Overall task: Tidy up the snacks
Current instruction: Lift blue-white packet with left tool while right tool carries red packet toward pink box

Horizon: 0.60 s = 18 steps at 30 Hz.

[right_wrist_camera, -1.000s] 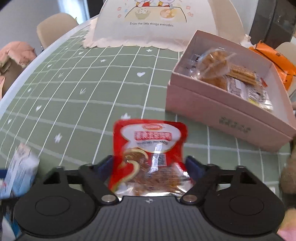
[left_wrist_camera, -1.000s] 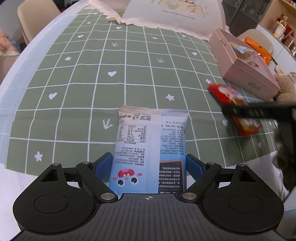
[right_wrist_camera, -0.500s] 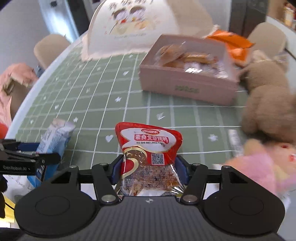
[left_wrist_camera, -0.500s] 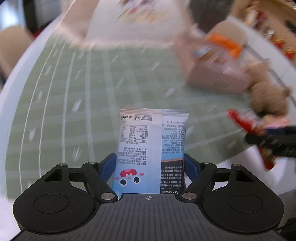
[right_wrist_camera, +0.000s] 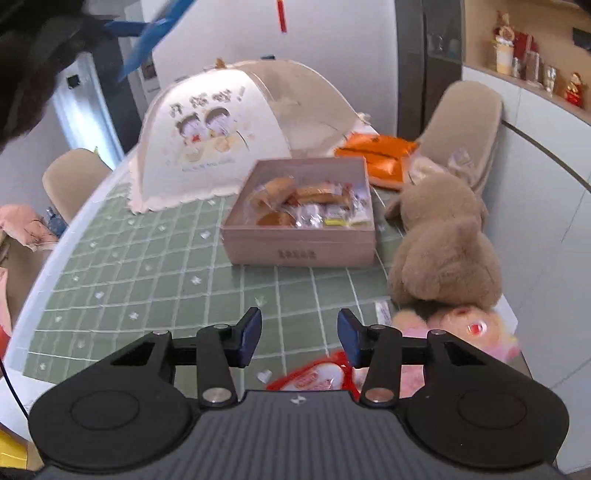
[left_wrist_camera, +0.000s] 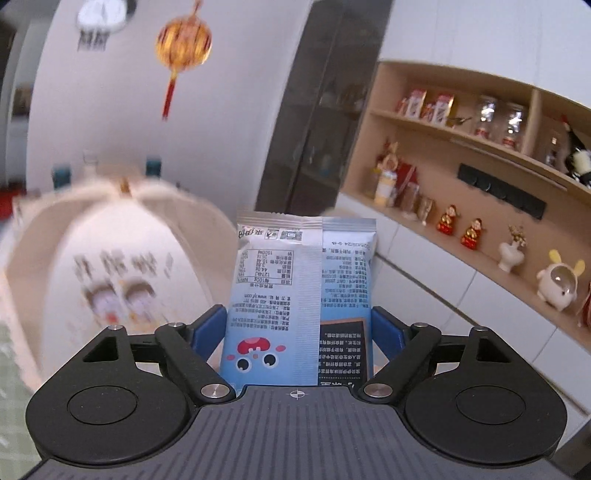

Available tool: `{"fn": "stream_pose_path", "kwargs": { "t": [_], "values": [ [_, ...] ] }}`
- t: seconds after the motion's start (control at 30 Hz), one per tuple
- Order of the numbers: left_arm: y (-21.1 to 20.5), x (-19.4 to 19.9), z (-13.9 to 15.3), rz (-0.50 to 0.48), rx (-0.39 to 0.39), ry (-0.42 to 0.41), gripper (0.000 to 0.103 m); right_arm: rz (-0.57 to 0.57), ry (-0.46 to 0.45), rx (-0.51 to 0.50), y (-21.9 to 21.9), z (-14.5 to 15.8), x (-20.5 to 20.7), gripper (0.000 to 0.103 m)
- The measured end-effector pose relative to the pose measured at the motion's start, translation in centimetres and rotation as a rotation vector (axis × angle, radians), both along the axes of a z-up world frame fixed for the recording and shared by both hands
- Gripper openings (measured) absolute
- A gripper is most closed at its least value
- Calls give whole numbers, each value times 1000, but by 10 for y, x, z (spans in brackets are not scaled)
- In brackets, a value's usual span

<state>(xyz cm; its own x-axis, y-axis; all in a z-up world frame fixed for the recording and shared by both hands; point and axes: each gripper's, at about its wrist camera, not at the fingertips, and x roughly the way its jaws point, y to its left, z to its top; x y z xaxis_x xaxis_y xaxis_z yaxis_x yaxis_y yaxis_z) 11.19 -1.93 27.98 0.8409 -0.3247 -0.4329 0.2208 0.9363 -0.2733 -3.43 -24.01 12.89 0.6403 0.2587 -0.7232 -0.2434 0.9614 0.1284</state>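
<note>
My left gripper [left_wrist_camera: 299, 328] is shut on a light blue snack packet [left_wrist_camera: 301, 306], held up high and pointing at the wall and shelves; it also shows in the right wrist view's top left corner [right_wrist_camera: 155, 33]. My right gripper [right_wrist_camera: 299, 338] is open and empty above the green checked tablecloth [right_wrist_camera: 147, 280]. A red snack packet [right_wrist_camera: 317, 376] lies on the table just below its fingers. A pink box [right_wrist_camera: 299, 251] holding several wrapped snacks stands further back.
A domed food cover [right_wrist_camera: 221, 129] stands at the back of the table, also blurred in the left wrist view [left_wrist_camera: 110, 266]. Brown plush bears [right_wrist_camera: 443, 251] and a pink plush [right_wrist_camera: 465, 332] sit at the right edge. An orange packet [right_wrist_camera: 380, 155] lies behind the box. Chairs surround the table.
My right gripper has opened and let go of the red packet, which now lies on the table. My left gripper has lifted and tilted up with the blue packet.
</note>
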Motion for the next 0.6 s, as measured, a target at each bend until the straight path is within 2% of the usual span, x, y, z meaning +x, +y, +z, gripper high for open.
{"fn": "stream_pose_path", "kwargs": {
  "t": [0.03,0.1,0.13,0.3,0.43,0.5,0.6],
  "values": [
    [-3,7,-12,-9,-5,35,88,1,14,3,-3,-6,-2,51],
    [-8,10,-36,-26,9,111,88,6,62,1,-11,-23,-6,88],
    [-8,9,-51,-39,17,148,87,8,75,-5,-14,-30,-9,91],
    [22,-28,-132,-33,-4,367,87,93,155,-95,-9,-63,-10,92],
    [53,-64,-181,30,-34,495,87,76,196,-156,1,-88,3,92],
    [64,-82,-196,61,-33,536,87,75,230,-109,9,-92,8,96],
    [76,-102,-209,91,-27,572,87,144,257,7,31,-92,9,97]
  ]
}}
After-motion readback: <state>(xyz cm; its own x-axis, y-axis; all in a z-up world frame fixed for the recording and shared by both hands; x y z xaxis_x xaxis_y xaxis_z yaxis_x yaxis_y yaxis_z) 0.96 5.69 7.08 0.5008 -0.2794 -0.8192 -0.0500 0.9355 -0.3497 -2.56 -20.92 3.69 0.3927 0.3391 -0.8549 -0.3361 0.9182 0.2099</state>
